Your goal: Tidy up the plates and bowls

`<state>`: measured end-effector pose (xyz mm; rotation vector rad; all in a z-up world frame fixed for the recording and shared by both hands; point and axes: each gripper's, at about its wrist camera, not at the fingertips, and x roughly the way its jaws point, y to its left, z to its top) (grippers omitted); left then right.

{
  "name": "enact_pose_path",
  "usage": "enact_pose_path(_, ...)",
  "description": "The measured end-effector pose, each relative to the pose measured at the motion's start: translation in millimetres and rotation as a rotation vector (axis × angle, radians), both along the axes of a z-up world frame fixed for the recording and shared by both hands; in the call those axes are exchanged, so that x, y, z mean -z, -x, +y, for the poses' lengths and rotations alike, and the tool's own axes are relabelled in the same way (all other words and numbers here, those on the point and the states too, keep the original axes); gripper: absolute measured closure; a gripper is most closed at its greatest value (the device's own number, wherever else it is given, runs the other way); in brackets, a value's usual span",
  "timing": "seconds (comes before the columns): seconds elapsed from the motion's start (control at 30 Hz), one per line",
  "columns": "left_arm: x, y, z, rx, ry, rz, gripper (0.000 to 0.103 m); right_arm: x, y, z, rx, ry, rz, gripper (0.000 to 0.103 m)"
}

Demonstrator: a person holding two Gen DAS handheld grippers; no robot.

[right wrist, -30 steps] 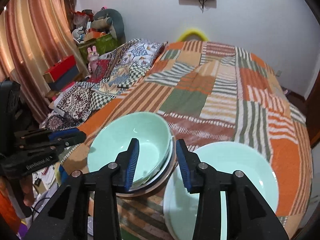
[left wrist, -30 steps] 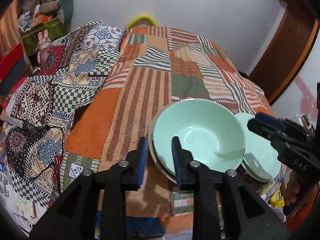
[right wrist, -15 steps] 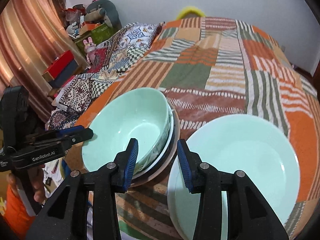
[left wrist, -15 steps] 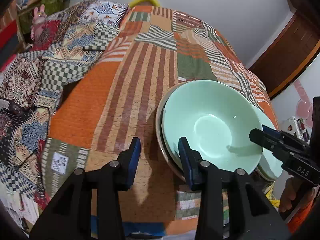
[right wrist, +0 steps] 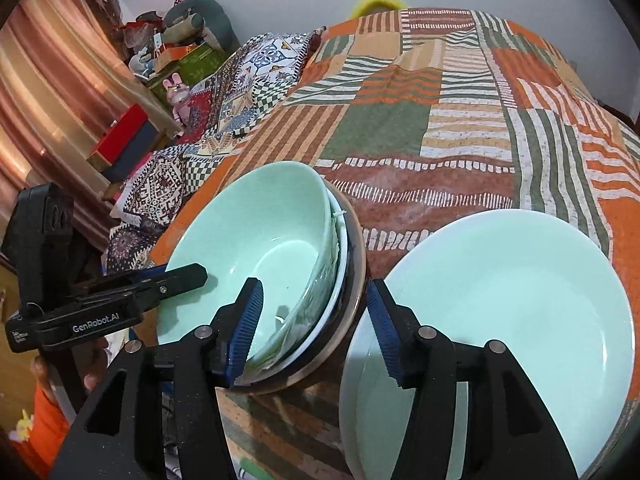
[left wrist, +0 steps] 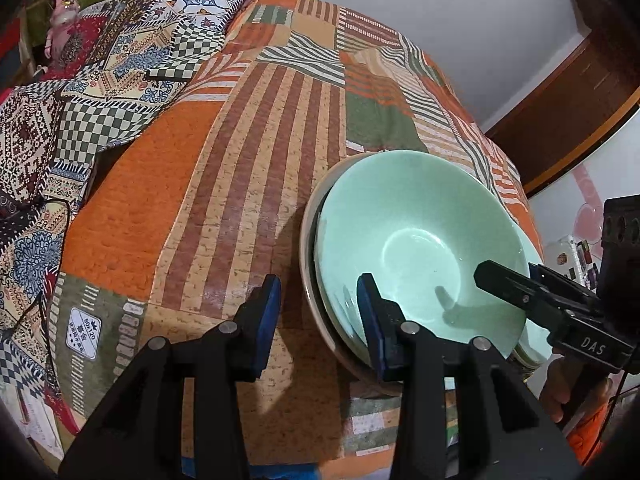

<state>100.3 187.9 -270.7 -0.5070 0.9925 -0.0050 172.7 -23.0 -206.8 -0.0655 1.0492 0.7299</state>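
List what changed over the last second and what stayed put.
Both claws came down closer to the stacked green bowl and spread wider. The left claw now straddles its near rim without pressing; the right claw is opening around the stack's right edge, with the green plate beside it. Nothing was gripped or released. Bowl stack, plate and patchwork bedspread have not moved.

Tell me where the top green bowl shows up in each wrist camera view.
Left wrist view: green bowl sits right of centre, atop the stacked dishes.
Right wrist view: green bowl sits left of centre, beside the green plate.
Shared landmark: the checkered quilt behind it.
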Motion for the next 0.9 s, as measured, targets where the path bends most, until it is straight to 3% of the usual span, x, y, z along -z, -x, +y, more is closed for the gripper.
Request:
enact_pose_path(0.1,0,0,0,0.005,0.004,-0.005,0.064,0,0,2,-0.007,0.001,-0.008,0.05)
enact_pose_path(0.23,-1,0,-2,0.021,0.005,-0.017,0.073,0,0,6,-0.021,0.022,-0.027,0.05)
enact_pose_path(0.57,-4,0,-4,0.025,-0.017,-0.015,0.074,6,-11,10,-0.023,0.01,0.012,0.05)
enact_pose_path(0.67,-8,2,-11,0.034,-0.066,-0.018,0.074,6,-9,11,-0.006,0.049,-0.027,0.06)
enact_pose_path(0.77,-12,4,-19,0.044,-0.129,-0.012,0.074,5,-13,4,0.013,0.022,0.004,0.066)
enact_pose_path(0.9,-17,7,-18,0.03,-0.119,-0.018,0.074,3,-12,2,0.018,0.015,0.016,0.068)
